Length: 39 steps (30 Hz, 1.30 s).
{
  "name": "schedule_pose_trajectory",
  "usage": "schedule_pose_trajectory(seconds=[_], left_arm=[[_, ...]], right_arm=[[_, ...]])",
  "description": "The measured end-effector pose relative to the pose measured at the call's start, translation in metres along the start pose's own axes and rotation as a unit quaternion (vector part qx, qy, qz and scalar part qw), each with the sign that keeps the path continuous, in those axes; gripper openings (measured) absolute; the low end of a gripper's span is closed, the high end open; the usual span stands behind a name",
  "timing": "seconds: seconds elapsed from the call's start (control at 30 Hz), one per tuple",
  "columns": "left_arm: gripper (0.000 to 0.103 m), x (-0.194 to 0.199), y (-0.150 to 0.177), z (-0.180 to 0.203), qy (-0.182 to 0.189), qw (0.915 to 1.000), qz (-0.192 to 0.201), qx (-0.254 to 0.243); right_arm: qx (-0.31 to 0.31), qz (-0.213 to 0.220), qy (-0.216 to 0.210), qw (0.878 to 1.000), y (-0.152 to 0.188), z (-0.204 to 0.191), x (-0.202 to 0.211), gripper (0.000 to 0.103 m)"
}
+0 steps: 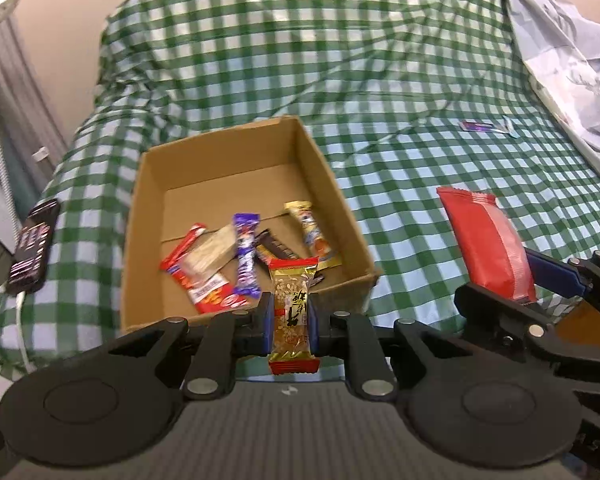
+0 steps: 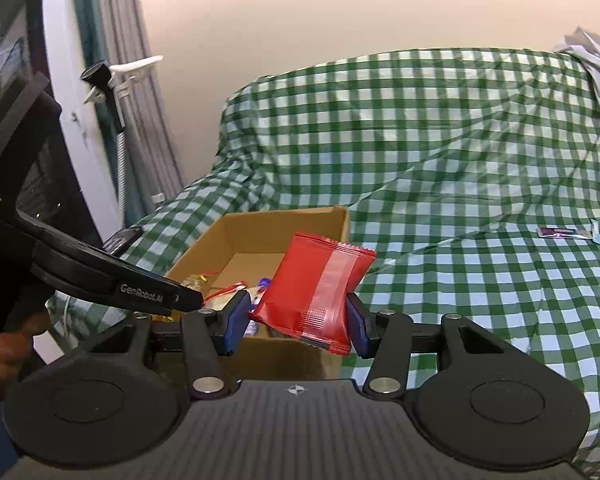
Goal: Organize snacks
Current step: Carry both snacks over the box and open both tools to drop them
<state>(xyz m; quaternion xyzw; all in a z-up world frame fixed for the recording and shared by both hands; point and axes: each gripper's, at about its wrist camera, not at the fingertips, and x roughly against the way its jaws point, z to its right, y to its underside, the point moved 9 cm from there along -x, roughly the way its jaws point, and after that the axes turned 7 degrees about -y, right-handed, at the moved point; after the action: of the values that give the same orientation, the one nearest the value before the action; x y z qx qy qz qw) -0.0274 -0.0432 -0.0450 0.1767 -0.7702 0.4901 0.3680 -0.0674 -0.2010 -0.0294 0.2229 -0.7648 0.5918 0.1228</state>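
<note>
- Jaws of the left gripper [image 1: 291, 316] are clenched on a gold peanut bar [image 1: 292, 314], held upright above the near wall of the cardboard box [image 1: 236, 152] — placed, it seems, for a drop among the snacks inside.
- Right gripper [image 2: 296, 322] jaws clasp a red packet [image 2: 314, 290] by its sides, just right of the box, likely next in.
- One purple wrapper [image 1: 484, 126] lies well apart on the checked bed [image 1: 420, 168] — left to collect.

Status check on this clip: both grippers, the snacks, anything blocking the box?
Left gripper shut on peanut bar. Right gripper shut on red packet. Cardboard box open, snacks inside; nothing blocking.
</note>
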Motion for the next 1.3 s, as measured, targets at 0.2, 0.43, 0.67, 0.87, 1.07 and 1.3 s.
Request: schedule_pose_trajectory(seconds=[0.2,0.43,0.67,0.87,1.07,1.3], left_arm=[[0.018,0.002,0.013,-0.022,0.004,0.9999,-0.002,0.013],[0.018,-0.008,0.017,-0.033,0.012,0.9994,-0.011,0.03],[0.018,-0.022,0.02,-0.042,0.013,0.9988,-0.022,0.042],[0.018,-0.034,0.021,-0.048,0.012,0.9981,-0.035,0.05],[0.018,-0.046,0.015,-0.057,0.009,0.9975,-0.042,0.056],[0.018,-0.062,-0.005,-0.082,-0.007,0.9965,-0.04,0.073]], right_arm=[[0.018,-0.011,0.002,1.0,0.003,-0.024,-0.002,0.053],[0.03,-0.032,0.016,0.999,0.006,-0.031,-0.01,0.053],[0.038,-0.052,0.018,0.998,0.007,-0.037,-0.024,0.053],[0.04,-0.065,0.019,0.997,0.006,-0.037,-0.038,0.053],[0.043,-0.074,0.017,0.996,0.003,-0.039,-0.053,0.053],[0.049,-0.082,0.008,0.995,-0.004,-0.044,-0.073,0.053]])
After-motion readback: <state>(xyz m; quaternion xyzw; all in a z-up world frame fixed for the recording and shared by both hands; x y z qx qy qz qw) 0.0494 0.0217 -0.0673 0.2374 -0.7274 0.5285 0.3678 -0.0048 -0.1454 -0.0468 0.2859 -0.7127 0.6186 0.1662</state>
